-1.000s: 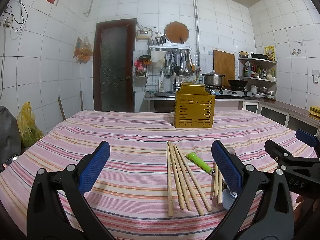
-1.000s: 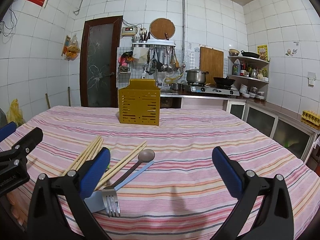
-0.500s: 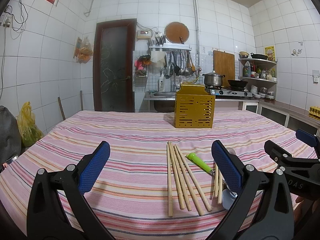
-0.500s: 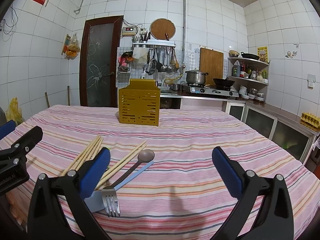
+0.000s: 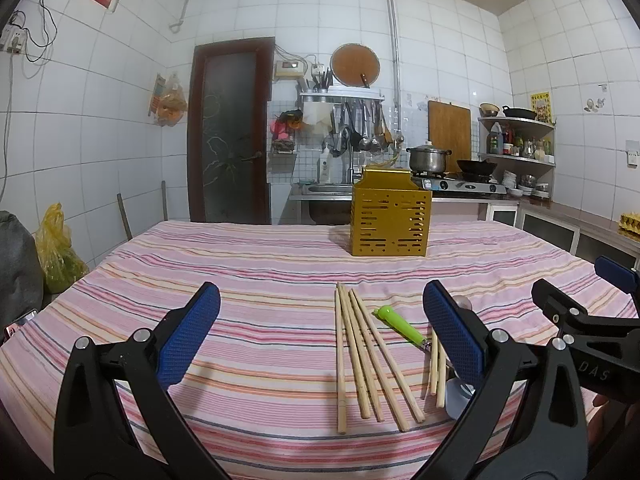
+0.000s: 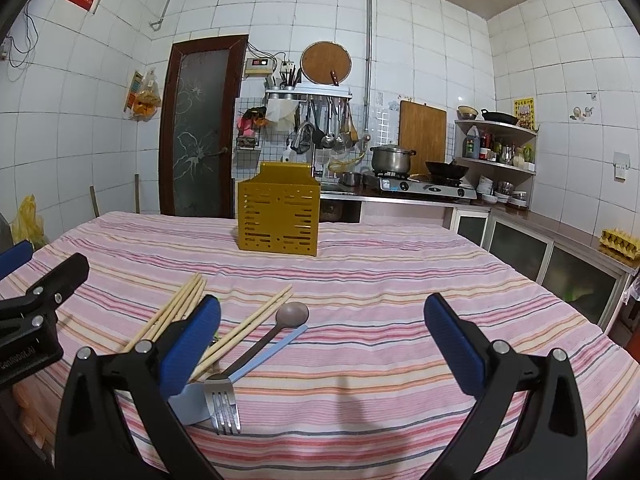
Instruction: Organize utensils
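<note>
Both the left gripper (image 5: 320,336) and the right gripper (image 6: 322,338) hover with jaws spread wide and empty above the pink striped cloth-covered surface (image 5: 260,264). Loose wooden chopsticks (image 5: 368,356) lie near a perforated yellow metal utensil holder (image 5: 390,218).

Utensils loose on the striped cloth, yellow holder behind

A slotted yellow metal utensil holder (image 6: 279,216) stands upright at centre frame; wooden chopsticks (image 5: 366,356), a green-handled utensil (image 5: 401,325), a brown spoon (image 6: 280,328), a steel fork (image 6: 223,400) and a pale blue spatula (image 6: 256,364) lie flat lower down.
</note>
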Demonstrator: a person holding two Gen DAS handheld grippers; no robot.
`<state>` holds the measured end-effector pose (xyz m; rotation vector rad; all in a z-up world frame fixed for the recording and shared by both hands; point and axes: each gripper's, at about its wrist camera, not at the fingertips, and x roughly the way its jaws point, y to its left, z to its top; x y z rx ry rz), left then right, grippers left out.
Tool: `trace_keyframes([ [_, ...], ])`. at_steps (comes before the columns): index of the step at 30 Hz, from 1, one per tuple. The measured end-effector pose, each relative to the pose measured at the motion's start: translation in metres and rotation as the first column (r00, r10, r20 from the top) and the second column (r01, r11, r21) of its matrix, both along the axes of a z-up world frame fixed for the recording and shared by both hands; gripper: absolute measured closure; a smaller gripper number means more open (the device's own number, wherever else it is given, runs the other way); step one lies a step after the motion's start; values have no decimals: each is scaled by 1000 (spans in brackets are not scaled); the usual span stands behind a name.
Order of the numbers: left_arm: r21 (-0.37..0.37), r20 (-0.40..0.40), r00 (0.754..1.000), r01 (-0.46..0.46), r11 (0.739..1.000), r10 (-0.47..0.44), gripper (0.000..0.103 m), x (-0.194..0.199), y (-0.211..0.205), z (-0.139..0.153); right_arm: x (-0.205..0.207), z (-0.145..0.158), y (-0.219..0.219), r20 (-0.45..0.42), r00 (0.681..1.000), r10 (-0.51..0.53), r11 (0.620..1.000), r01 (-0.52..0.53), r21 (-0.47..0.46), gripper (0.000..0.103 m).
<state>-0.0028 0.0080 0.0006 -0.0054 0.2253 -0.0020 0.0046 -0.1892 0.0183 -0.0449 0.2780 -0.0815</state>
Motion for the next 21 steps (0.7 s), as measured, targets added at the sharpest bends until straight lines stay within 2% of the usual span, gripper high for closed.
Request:
trace_keyframes([
  [16, 7, 21, 1000, -7, 1000, 7, 5, -4, 1, -1, -3, 2, -3, 7, 1000, -3, 1000, 3, 16, 4],
  [21, -6, -2, 1000, 0, 1000, 0, 5, 0, 2, -2, -1, 2, -1, 9, 1000, -6, 1000, 6, 4, 4],
])
